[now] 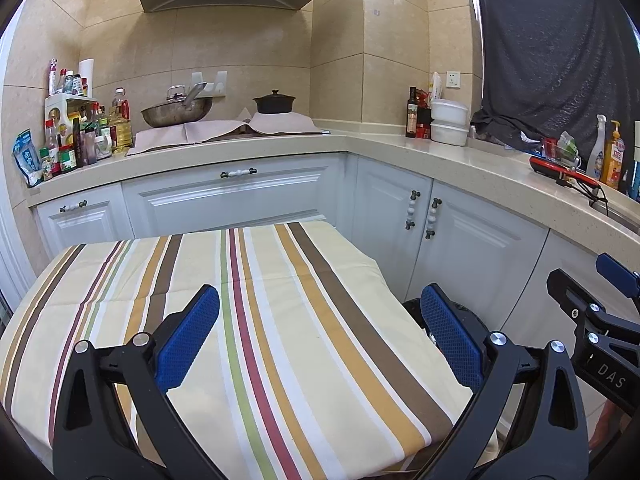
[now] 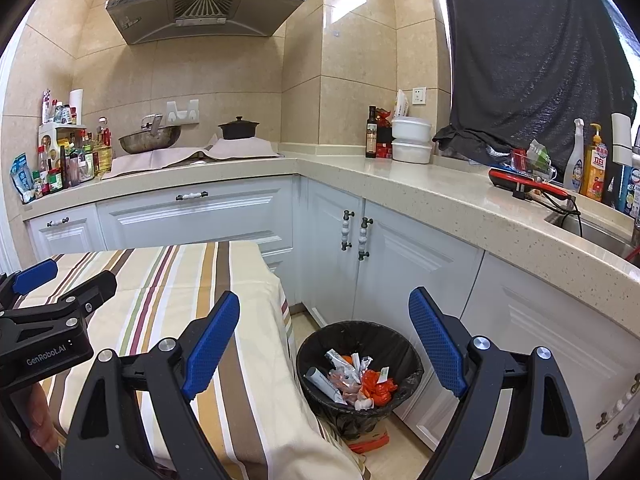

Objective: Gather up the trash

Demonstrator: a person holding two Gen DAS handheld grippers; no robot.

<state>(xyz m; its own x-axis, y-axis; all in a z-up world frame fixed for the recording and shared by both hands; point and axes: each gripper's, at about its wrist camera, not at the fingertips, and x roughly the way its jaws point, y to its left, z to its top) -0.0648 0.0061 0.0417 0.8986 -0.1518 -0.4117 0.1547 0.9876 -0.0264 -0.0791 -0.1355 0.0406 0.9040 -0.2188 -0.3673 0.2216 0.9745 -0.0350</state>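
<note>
A round trash bin with a black liner stands on the floor right of the table. It holds trash: wrappers, a tube, crumpled orange plastic. My right gripper is open and empty, held above the table's right edge and the bin. My left gripper is open and empty above the striped tablecloth. The bin's rim barely shows behind the left gripper's right finger. No trash shows on the cloth. The left gripper also shows at the left of the right wrist view, and the right gripper at the right of the left wrist view.
White cabinets stand close behind the bin and table. The L-shaped counter carries bottles, a wok, a black pot, white containers and a red-handled tool. A sink is at far right. A dark cloth covers the window.
</note>
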